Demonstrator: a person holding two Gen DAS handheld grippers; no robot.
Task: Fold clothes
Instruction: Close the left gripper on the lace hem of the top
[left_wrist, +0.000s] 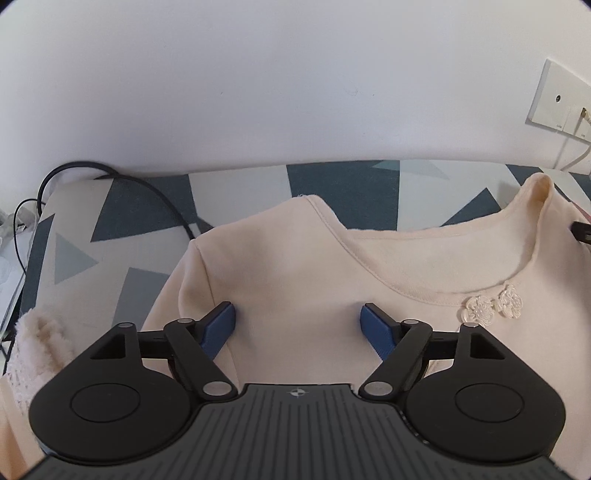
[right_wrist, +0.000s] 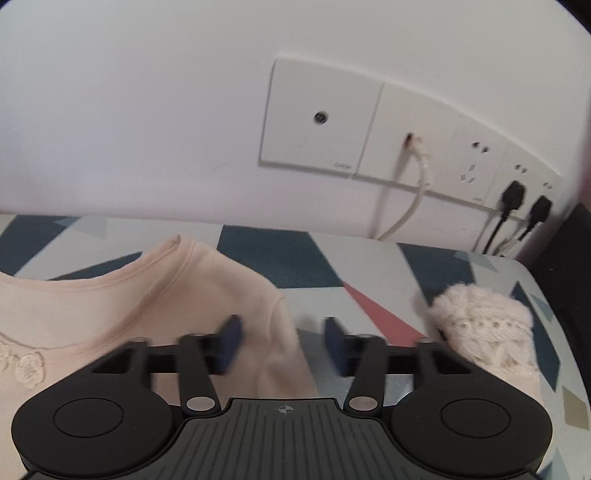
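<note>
Cream long-sleeved top (left_wrist: 295, 266) lying flat on bench covered by triangle-patterned cloth (left_wrist: 240, 188), neckline facing white wall (left_wrist: 258, 81). Left gripper (left_wrist: 297, 325) hovering over top's shoulder area, jaws standing wide apart, nothing clamped. Right gripper (right_wrist: 282, 341) hanging over opposite shoulder edge, jaws apart and blurred, sleeve seam between them, not pinched. Two flower appliqués (left_wrist: 495, 306) sitting below neckline. Lace-trimmed cuff (right_wrist: 480, 332) lying on cloth beside right gripper. Socket panels (right_wrist: 369, 136) on wall, black plugs (right_wrist: 524, 199) inserted.
</note>
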